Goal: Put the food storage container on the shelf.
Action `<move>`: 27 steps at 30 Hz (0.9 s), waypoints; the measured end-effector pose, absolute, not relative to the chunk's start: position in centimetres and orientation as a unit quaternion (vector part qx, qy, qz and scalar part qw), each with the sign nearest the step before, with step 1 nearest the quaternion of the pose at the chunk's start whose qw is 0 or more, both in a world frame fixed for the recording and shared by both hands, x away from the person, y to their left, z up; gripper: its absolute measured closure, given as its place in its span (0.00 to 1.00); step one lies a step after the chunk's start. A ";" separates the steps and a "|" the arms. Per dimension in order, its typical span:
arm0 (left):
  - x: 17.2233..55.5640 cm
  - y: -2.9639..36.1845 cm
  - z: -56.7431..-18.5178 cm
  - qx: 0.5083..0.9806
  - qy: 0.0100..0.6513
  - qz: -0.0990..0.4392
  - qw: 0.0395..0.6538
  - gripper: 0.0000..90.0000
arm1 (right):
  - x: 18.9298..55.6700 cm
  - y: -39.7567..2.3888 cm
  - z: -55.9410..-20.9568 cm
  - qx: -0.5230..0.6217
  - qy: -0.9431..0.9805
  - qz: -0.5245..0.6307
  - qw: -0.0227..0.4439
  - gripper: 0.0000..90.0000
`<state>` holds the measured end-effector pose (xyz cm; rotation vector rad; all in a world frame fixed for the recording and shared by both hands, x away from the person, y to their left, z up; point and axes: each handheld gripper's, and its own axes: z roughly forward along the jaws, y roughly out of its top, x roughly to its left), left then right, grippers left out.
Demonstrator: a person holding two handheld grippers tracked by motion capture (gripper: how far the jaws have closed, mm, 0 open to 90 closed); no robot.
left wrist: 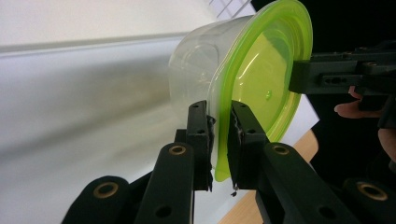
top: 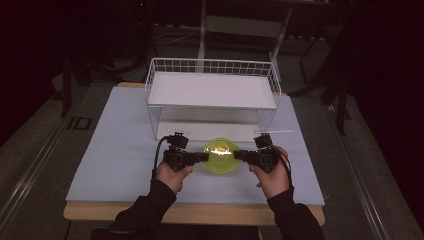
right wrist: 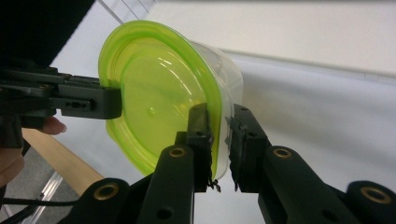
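Near edge: two hands, one hand-held gripper each. Left hand-held gripper (top: 202, 157) pinches the left rim of the tub (top: 220, 159); right hand-held gripper (top: 239, 155) pinches the opposite rim. Both sets of jaws stand narrow, clamped on the green lid (left wrist: 261, 88) edge where it overhangs the clear wall. Likely reason for the opposed grip: it keeps the tub level and balanced, the lid edge being the only lip thin enough to bite.

Tub sits mid-bench, between the grippers, just near of the rack (top: 212, 92); whether it rests on the bench (top: 120, 150) or hangs just above it I cannot tell.

Far: wire rack with a white shelf, open beneath, probably the destination.

Count: one tub, one lid, one rack, two grippers.
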<state>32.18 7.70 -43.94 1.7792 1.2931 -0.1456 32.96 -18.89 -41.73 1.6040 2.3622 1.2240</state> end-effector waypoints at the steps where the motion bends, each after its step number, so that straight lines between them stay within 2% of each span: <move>1: 32.2 7.8 -43.6 0.719 0.523 -0.061 0.453 0.90 | 33.0 -18.8 -41.4 0.515 0.761 0.395 0.019 0.88; 27: 34.1 9.9 -33.5 0.712 0.517 -0.008 0.476 0.90 | 34.9 -16.5 -32.0 0.491 0.748 0.442 0.062 0.88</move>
